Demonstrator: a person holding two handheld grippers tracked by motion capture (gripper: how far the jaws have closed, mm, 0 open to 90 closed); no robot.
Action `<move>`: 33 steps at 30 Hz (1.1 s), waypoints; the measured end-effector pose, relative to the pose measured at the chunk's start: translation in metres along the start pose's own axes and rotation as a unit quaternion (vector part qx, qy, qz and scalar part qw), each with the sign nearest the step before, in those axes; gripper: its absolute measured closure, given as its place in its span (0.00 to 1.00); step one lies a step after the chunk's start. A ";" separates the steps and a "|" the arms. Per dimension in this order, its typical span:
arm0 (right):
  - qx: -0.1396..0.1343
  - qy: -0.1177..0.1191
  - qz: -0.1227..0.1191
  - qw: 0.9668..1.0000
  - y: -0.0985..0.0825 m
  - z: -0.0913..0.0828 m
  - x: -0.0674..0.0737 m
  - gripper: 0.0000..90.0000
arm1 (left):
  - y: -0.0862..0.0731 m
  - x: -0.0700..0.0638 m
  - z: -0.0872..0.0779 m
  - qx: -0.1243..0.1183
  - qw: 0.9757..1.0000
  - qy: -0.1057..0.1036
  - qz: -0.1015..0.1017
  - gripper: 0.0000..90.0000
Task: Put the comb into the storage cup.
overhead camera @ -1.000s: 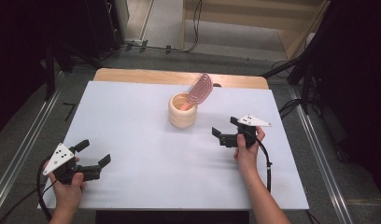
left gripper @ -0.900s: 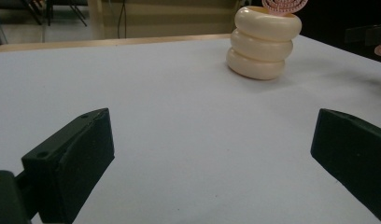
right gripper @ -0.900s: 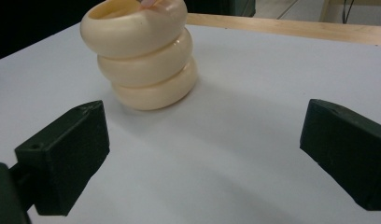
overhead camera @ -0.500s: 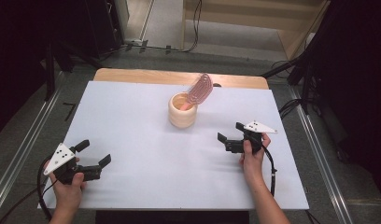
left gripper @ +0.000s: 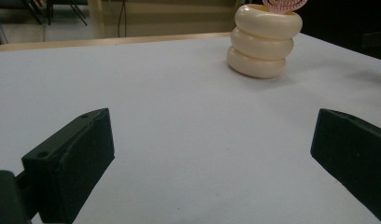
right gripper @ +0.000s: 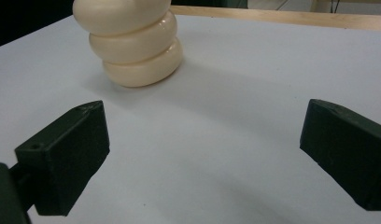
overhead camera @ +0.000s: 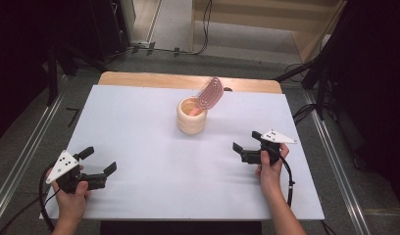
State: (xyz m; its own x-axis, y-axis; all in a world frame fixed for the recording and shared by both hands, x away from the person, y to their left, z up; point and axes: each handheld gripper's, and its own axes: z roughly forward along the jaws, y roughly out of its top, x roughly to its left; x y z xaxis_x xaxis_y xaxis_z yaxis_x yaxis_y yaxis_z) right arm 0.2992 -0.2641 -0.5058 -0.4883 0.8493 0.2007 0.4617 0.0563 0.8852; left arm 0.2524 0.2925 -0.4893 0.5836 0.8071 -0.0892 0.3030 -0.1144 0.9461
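White table top (overhead camera: 139, 122), wood edge (overhead camera: 154, 81) along far side. Grey floor (overhead camera: 65, 98) all round, metal rails (overhead camera: 26, 152) running down left and right of table. Black stands (overhead camera: 56, 63) at left, dark curtain (overhead camera: 379, 73) at right. Cables (overhead camera: 205, 29) trailing on floor beyond table. Pale wood shelf unit (overhead camera: 266, 24) at back. Light even from above, corners falling into shadow.

Left tool (overhead camera: 99, 164) and right tool (overhead camera: 247, 142) both gape wide.
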 end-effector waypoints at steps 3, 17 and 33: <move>-0.001 -0.001 0.002 1.000 0.000 -0.003 -0.001 0.00 | 0.000 0.000 0.000 0.000 1.000 0.000 0.000 0.00; -0.005 -0.007 -0.001 1.000 -0.005 -0.020 -0.008 0.00 | 0.000 0.000 0.000 0.002 1.000 -0.001 0.002 0.00; -0.001 -0.022 0.008 1.000 -0.014 -0.035 -0.017 0.00 | 0.000 0.000 0.001 0.005 1.000 0.000 0.005 0.00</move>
State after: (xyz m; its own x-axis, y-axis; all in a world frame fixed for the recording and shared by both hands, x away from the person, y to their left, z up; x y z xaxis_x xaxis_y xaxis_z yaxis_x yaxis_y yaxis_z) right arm 0.2755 -0.2979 -0.5068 -0.4483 0.8721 0.1960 0.4670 0.0415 0.8833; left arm 0.2527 0.2920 -0.4894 0.5861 0.8063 -0.0796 0.3048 -0.1284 0.9437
